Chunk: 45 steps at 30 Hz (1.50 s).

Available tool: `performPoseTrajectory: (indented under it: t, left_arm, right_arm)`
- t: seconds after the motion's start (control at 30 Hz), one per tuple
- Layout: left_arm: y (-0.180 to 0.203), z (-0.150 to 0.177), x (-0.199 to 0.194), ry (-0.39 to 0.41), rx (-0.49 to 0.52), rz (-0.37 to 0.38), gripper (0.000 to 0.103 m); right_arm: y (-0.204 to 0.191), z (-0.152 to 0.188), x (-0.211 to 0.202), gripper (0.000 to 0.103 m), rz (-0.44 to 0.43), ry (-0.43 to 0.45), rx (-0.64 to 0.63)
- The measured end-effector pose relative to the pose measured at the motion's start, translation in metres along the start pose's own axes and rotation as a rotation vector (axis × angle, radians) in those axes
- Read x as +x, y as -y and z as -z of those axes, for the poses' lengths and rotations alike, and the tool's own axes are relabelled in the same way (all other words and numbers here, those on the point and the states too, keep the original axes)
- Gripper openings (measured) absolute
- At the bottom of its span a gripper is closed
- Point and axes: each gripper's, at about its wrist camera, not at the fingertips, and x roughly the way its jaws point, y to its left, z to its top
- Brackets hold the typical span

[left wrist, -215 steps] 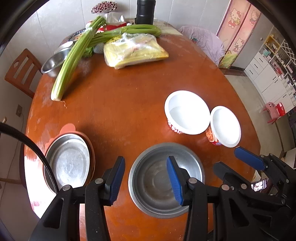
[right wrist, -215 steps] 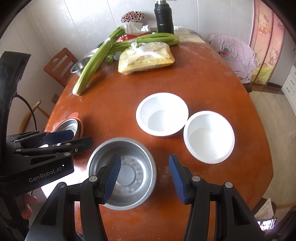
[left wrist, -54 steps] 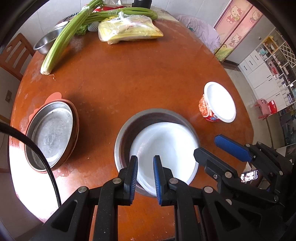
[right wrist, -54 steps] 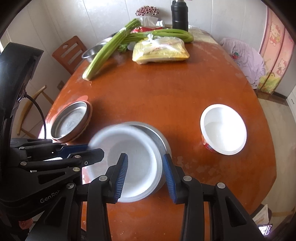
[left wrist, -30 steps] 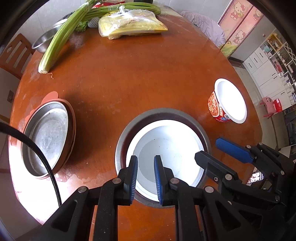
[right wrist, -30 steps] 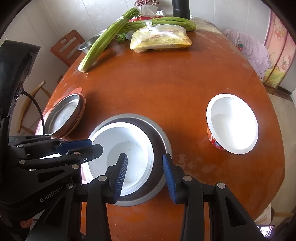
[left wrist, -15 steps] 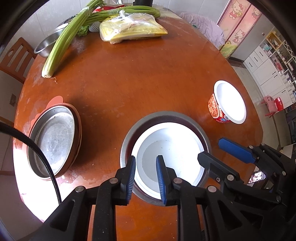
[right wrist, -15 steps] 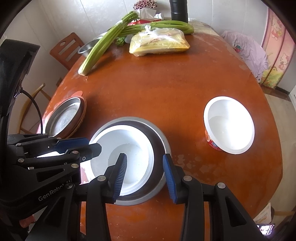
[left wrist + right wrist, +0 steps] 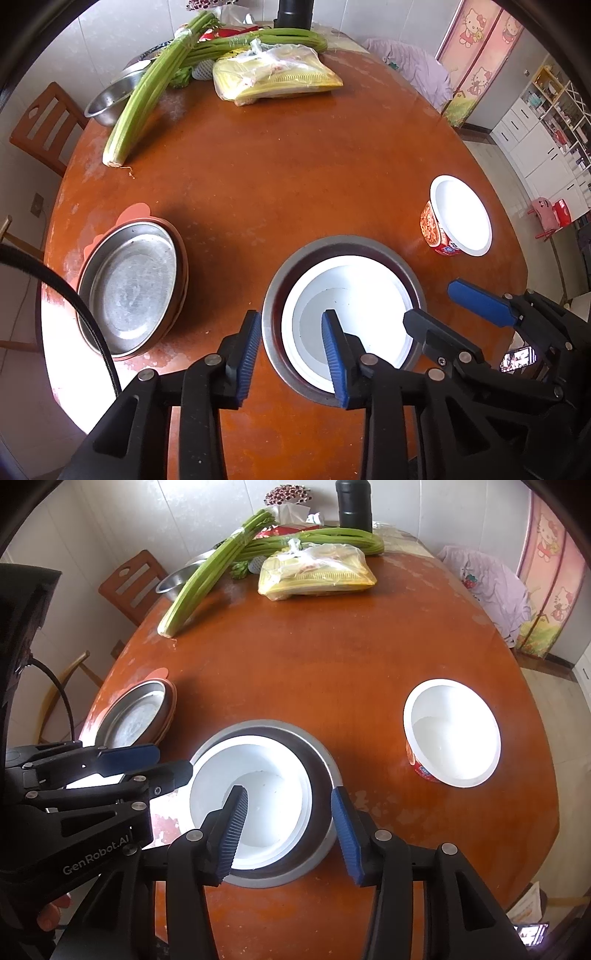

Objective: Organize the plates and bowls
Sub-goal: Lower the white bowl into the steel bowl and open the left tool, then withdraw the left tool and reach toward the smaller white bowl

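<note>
A white paper bowl (image 9: 351, 314) sits nested inside a steel bowl (image 9: 373, 247) near the table's front edge; both show in the right wrist view, white bowl (image 9: 266, 794) in steel bowl (image 9: 317, 760). My left gripper (image 9: 291, 354) is open, its jaws straddling the near left rims of both bowls. My right gripper (image 9: 288, 830) is open and empty over the near side of the bowls. A second white paper bowl (image 9: 461, 221) with a red printed side stands alone to the right, also seen in the right wrist view (image 9: 452, 731).
A steel plate (image 9: 129, 288) lies stacked on an orange plate at the left. Celery stalks (image 9: 147, 96), a yellow bagged packet (image 9: 273, 77), a small steel bowl (image 9: 110, 99) and a black flask (image 9: 354, 506) stand at the far side. A wooden chair (image 9: 40, 125) is at the left.
Both grippers have opened wider: the left let go of the white bowl's rim, leaving it in the steel bowl. Both have drawn back slightly.
</note>
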Motion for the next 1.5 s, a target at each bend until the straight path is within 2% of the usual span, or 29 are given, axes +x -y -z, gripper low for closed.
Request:
performPoseTrajectory:
  t: [0.2,0.4,0.5,0.93,1.5]
  left_arm:
    - [0.0,-0.002,-0.012,0.039,0.002,-0.004,0.043]
    - [0.004,-0.008,-0.026,0.075,0.01,-0.002,0.046]
    - [0.006,-0.012,-0.033,0.096,0.016,-0.003,0.046]
    - [0.023,-0.029,-0.058,0.171,0.056,0.014,0.046]
    - [0.07,-0.054,-0.063,0.209,0.146,0.056,0.046]
  right_arm:
    - [0.0,-0.001,-0.01,0.053,0.013,0.024,0.008]
    - [0.003,-0.004,-0.025,0.056,0.038,0.064,0.011]
    - [0.005,-0.006,-0.034,0.061,0.055,0.09,0.012]
    - [0.017,-0.016,-0.072,0.067,0.101,0.199,0.033]
    - [0.056,-0.014,-0.095,0.068,0.184,0.246,0.122]
